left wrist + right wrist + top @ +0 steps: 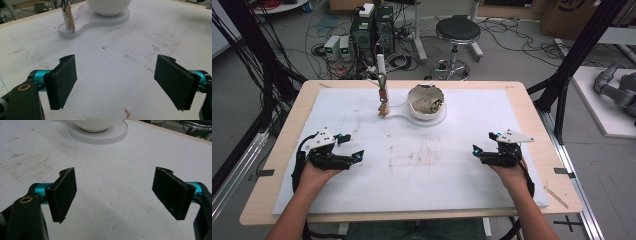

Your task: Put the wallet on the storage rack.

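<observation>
A: Left gripper (354,148) — jaws spreading wide, nothing between them, hovering low over the white foam sheet (412,175) on the worktop (287,130). Left hand (314,175) gripping it from behind.

B: Right gripper (484,143) is doing the same: jaws standing well apart, pinching nothing, right hand (512,175) holding it near the sheet's right side. The two are sitting well apart, tips pointing inward at each other.

A: In the left gripper view the black pads (63,80) are framing bare, stained foam, with a small orange scrap (127,113) lying just ahead between them.

B: Farther out?

A: White bowl (427,102) is sitting on a flat white base (432,121) at the far middle of the sheet. Something brownish is lying inside; can't tell what.

B: The base is stretching left into a smaller round lobe. A white post (381,70) is standing upright on it, with a tan piece (70,21) hanging against the post.

A: In the right gripper view the bowl's underside (92,125) is showing at the top, well ahead of the jaws.

B: Beyond the worktop: a black stool (457,32) and tangled cables (327,30) are sitting on the floor.
</observation>
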Available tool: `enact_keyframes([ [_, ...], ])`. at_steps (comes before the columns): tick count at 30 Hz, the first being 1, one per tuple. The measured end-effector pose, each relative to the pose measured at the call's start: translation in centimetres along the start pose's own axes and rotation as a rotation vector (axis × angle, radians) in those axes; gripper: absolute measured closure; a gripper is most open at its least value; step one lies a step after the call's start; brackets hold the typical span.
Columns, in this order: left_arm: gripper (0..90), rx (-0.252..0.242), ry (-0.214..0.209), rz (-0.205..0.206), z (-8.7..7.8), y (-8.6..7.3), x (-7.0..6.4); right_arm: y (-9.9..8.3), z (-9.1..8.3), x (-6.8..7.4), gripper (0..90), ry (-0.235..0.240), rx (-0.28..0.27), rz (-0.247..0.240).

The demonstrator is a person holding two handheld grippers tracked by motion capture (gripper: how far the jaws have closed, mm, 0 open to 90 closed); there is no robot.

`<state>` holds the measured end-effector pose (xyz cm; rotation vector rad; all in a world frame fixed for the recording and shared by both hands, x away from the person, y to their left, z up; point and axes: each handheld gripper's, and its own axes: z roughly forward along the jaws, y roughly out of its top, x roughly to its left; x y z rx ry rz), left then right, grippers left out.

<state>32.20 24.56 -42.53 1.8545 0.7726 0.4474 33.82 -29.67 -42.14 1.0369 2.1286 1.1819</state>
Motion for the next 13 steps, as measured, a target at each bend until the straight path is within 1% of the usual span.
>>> enact_keyframes([
  [5, 18.2, 0.002, 0.008, -0.004, 0.05, -0.04, 0.04, -0.11, 0.13, -0.09, 20.2, -0.002, 0.007, 0.002],
  [11, 17.9, 0.011, 0.006, -0.006, 0.41, -0.03, 0.24, -0.24, -0.05, -0.26, 20.2, -0.009, 0.009, 0.005],
  [13, 17.9, 0.013, 0.007, -0.008, 0.44, -0.01, 0.25, -0.34, -0.06, -0.33, 20.3, -0.013, 0.015, 0.014],
])
